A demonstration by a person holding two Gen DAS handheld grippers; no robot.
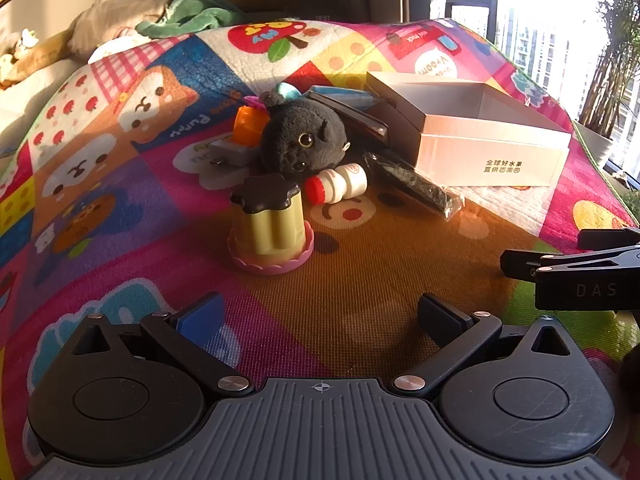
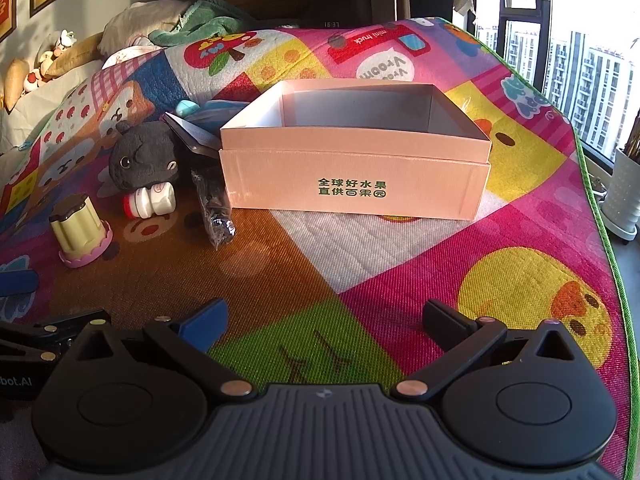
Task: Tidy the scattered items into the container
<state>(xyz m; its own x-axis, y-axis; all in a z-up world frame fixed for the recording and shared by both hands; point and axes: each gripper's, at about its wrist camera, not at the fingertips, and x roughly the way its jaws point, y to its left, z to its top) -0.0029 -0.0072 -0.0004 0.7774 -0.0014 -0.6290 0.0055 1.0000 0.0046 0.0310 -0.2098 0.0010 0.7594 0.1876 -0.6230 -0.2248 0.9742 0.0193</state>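
Note:
An open pink cardboard box [image 2: 352, 188] stands on the play mat; it also shows in the left wrist view [image 1: 492, 160] and looks empty inside. Left of it lie a black plush cat [image 1: 302, 140], a small white bottle with a red cap [image 1: 338, 185], a pudding-shaped toy on a pink base [image 1: 270, 228], a black plastic packet [image 1: 412, 182], an orange toy [image 1: 250, 125] and a dark flat case [image 1: 352, 118]. My left gripper [image 1: 320, 316] is open and empty, just short of the pudding toy. My right gripper [image 2: 326, 320] is open and empty, facing the box.
The colourful play mat [image 2: 400, 264] covers the floor. Pillows and a green cloth [image 1: 192, 14] lie at the far edge. Windows and a potted plant [image 2: 624, 196] are to the right. The right gripper's body [image 1: 576, 276] shows at the left view's right edge.

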